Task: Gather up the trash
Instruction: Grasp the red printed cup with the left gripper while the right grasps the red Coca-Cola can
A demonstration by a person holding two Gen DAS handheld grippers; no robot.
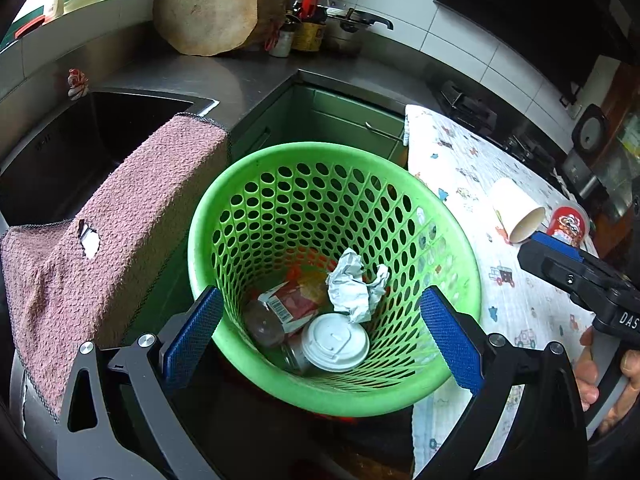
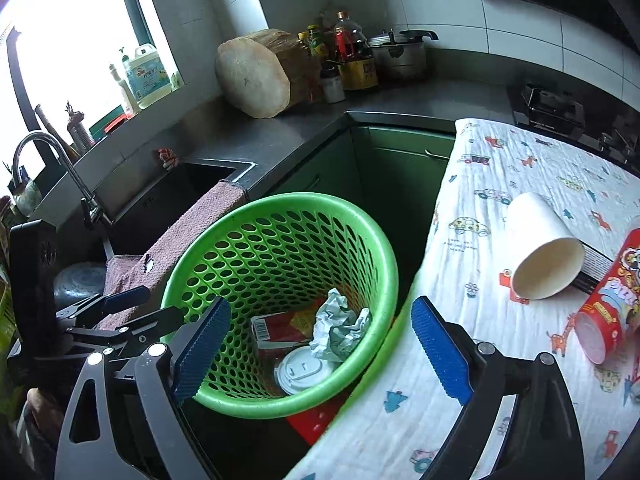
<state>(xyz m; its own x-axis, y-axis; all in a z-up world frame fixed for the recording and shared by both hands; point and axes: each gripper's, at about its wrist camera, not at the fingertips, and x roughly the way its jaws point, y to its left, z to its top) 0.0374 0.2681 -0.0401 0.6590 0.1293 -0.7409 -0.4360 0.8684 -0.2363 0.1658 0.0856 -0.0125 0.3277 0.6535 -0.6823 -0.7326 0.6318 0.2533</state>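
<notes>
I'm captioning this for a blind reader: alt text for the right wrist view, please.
An open right gripper with nothing between its fingers hangs over a green basket holding crumpled paper. A paper cup and red can lie on the patterned cloth.

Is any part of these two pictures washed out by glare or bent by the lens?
Right wrist view: the window at upper left is blown out to white, and the faucet is dark against it. Left wrist view: even light, only a small bright patch at top left. Both views: fisheye curves the counter edge and wall tiles; corners go black.
</notes>
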